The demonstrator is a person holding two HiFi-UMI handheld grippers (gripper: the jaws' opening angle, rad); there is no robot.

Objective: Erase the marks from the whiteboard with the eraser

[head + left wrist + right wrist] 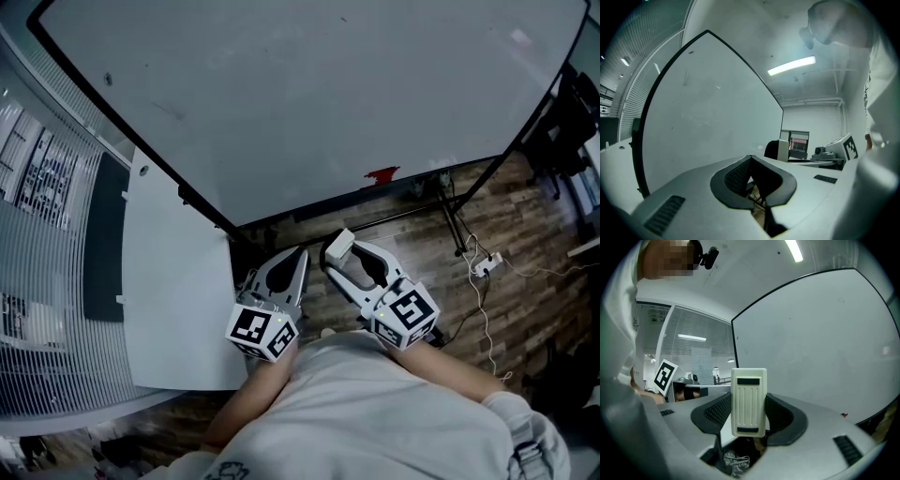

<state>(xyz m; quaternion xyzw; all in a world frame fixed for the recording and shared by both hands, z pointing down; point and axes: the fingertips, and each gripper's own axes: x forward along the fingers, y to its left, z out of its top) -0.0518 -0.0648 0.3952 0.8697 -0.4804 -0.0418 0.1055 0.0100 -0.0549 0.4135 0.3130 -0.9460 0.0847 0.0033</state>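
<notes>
The right gripper (pixel 339 255), in the head view, pinches the eraser (pixel 337 246); the whiteboard (pixel 309 94) stands ahead of it, apart. In its own view, the left gripper (pixel 751 161) is pressed together on nothing. In the right gripper view, the eraser stands upright, clamped by its sides. It looks like light, stiff plastic, and gripping it mid-body seems sound.

Head view: I look steeply down, whiteboard (pixel 309 94) filling upper frame. Both gripper views tilt upward, sharing it close.
</notes>
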